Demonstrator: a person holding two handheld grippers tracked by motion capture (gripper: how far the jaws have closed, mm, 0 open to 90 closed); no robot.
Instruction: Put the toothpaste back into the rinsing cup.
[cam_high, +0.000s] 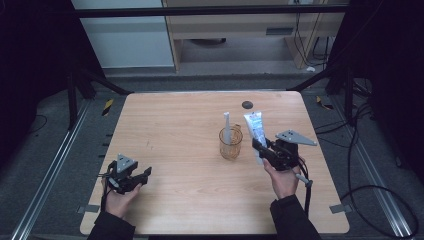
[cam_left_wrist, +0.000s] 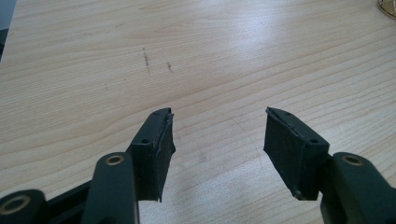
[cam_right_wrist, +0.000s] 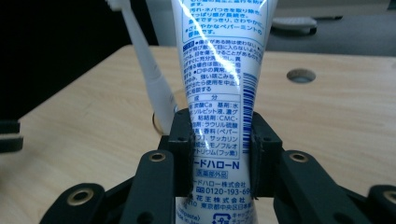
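A white and blue toothpaste tube (cam_high: 255, 131) stands upright in my right gripper (cam_high: 261, 148), just right of an amber glass cup (cam_high: 230, 143) that holds a white toothbrush (cam_high: 227, 128). In the right gripper view both pads press the printed tube (cam_right_wrist: 215, 88) from either side, with the toothbrush (cam_right_wrist: 145, 65) behind it at the left. My left gripper (cam_high: 145, 175) rests low over the table's front left, and its jaws stand open over bare wood (cam_left_wrist: 217, 135) with nothing between them.
The wooden table (cam_high: 175, 125) has a round dark hole (cam_high: 247, 104) near its far edge. Black frame bars and cables run along both sides. A cable trails from the right gripper toward the front right corner.
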